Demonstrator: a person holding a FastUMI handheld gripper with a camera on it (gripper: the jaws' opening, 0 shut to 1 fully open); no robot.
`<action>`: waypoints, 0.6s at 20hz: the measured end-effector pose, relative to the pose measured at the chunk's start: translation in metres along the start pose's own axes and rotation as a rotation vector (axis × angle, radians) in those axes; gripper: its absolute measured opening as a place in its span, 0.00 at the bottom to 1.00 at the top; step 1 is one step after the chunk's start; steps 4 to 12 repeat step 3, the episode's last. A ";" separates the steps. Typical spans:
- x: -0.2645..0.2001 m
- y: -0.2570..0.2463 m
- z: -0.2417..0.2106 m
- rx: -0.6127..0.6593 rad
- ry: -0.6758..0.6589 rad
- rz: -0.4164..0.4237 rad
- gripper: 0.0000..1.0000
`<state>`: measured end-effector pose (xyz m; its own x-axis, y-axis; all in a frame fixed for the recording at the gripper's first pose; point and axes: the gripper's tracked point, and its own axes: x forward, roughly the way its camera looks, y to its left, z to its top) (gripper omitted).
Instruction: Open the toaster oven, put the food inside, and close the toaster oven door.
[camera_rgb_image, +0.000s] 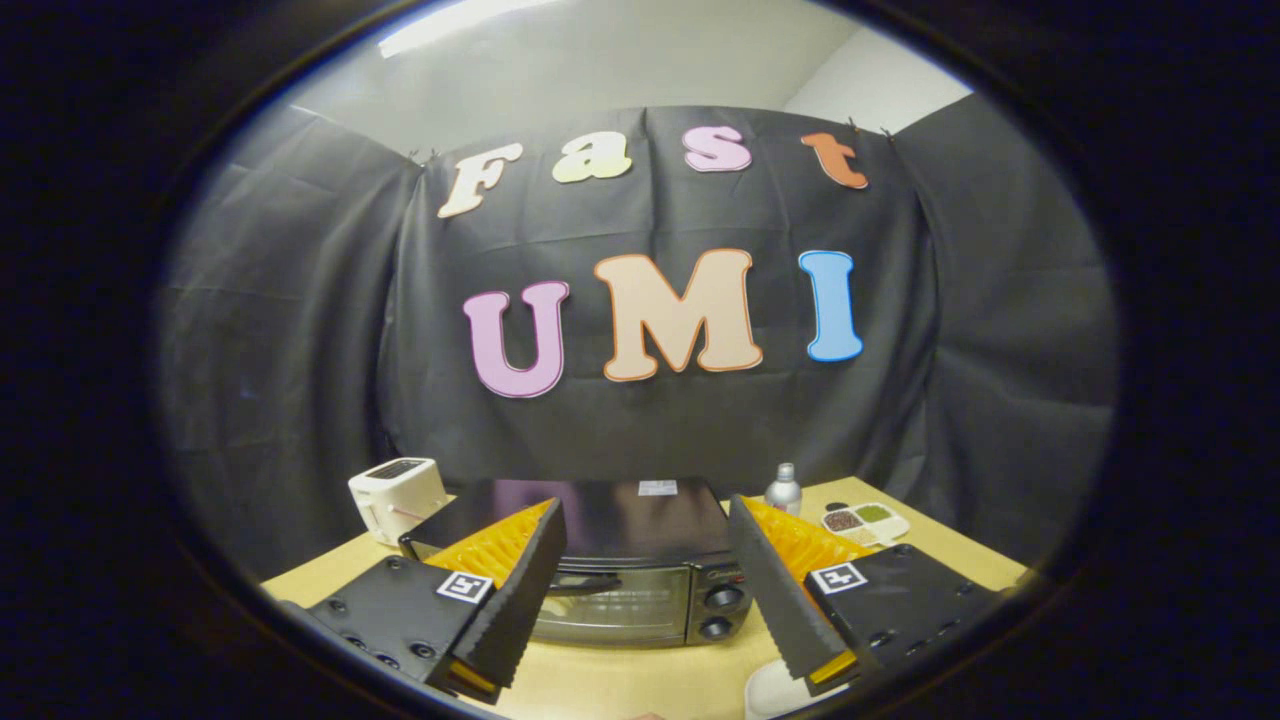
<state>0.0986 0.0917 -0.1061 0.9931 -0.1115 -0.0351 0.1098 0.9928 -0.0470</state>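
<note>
Gripper view: the tool (645, 590) hangs above the wooden tabletop (620, 685) with its two fingers (515, 600) spread wide apart, holding nothing and touching nothing. The toaster oven (600, 560) sits on the tabletop just ahead of the fingers, framed in the gap between them, its dark top facing up and its glass door (610, 610) closed. A handle (585, 583) runs across the upper part of the door, and two round knobs (722, 610) stand one above the other on the panel to the door's right, close beside the right finger. The tool is tilted slightly downward toward the oven, looking over its top to the cloth wall (300, 400) beyond.

To the left of the oven and a little behind it stands a white pop-up toaster (397, 497). To the oven's right, beyond the right finger, a small silver bottle (783, 490) stands upright near the back edge of the tabletop, and just beside it lies a white divided dish (865, 522) with dark and green contents in its compartments. A pale rounded object (775, 692) shows at the near edge, under the right finger's tip; what it is cannot be told.
</note>
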 end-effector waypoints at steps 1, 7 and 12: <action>-0.001 -0.001 0.002 -0.002 -0.001 -0.002 0.99; -0.001 -0.006 0.006 -0.010 -0.009 -0.014 0.99; -0.001 -0.006 0.006 -0.010 -0.009 -0.014 0.99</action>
